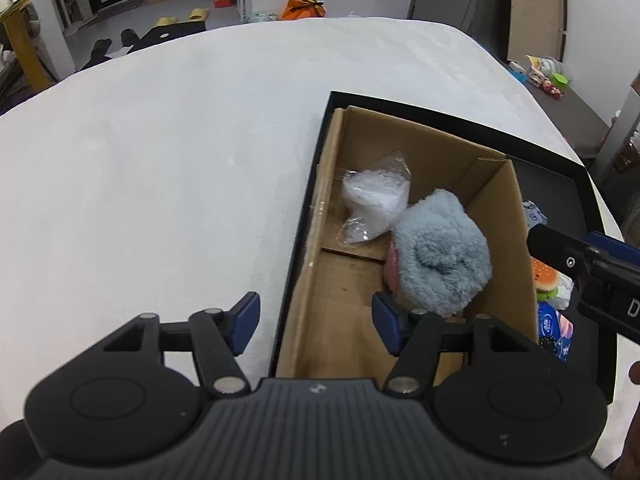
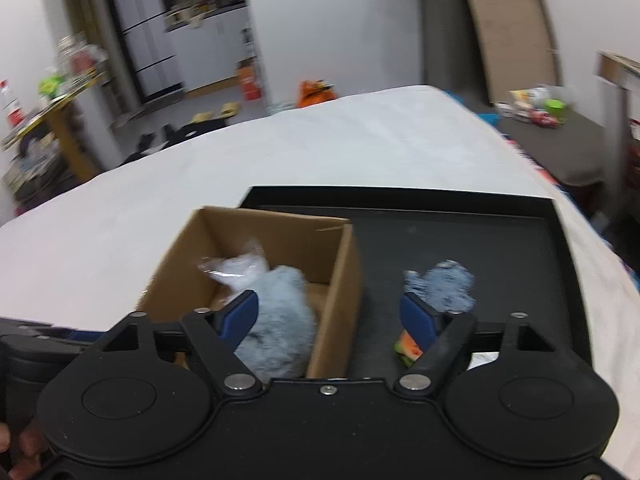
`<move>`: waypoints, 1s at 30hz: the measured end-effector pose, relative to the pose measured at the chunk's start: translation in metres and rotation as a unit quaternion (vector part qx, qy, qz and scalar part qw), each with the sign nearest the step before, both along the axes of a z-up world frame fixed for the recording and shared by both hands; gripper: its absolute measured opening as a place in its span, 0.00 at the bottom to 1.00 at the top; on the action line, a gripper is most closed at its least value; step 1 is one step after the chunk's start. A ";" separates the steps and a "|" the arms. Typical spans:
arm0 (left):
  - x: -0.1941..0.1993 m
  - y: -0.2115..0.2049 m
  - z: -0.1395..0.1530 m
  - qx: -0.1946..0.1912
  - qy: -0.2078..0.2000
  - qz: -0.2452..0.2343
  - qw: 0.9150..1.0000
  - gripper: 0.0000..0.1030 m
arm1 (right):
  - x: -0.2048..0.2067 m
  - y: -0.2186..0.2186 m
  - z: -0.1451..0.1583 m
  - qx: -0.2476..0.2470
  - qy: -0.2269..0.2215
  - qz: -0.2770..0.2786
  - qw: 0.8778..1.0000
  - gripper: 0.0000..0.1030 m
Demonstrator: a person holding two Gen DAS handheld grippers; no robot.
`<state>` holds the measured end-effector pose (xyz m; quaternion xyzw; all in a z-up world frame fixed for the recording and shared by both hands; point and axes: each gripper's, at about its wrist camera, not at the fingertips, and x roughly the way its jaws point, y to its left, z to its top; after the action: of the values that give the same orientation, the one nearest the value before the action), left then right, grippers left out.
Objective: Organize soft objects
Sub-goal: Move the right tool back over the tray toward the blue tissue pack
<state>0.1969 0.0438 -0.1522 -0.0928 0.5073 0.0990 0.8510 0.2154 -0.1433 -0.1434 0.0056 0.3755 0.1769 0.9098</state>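
Note:
A cardboard box (image 1: 500,208) stands in the left part of a black tray (image 1: 560,184) on a white cloth. Inside it lie a fluffy grey-blue plush (image 1: 444,256) and a clear plastic bag of white filling (image 1: 376,200). My left gripper (image 1: 316,318) hangs open over the box's near left wall and grips nothing. My right gripper (image 2: 330,314) is open above the box's right wall (image 2: 344,272), with the plush (image 2: 280,312) just beyond its left finger. A blue-grey fuzzy item (image 2: 444,280) lies on the tray floor behind its right finger.
Right of the box, the tray holds a burger-shaped toy (image 1: 546,280), a blue printed packet (image 1: 554,332) and a watermelon-coloured piece (image 2: 408,348). White cloth (image 1: 160,160) spreads to the left. The room behind holds shelves, bags and shoes on the floor.

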 end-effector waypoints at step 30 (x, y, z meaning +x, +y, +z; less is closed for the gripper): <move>0.008 -0.029 0.001 0.044 0.009 -0.020 0.999 0.81 | -0.013 -0.080 -0.061 0.028 0.083 -0.186 0.979 0.79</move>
<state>0.2051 0.0152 -0.1514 -0.0444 0.5115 0.1046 0.8517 0.2023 -0.2229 -0.2044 0.1157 0.4372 0.0137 0.8918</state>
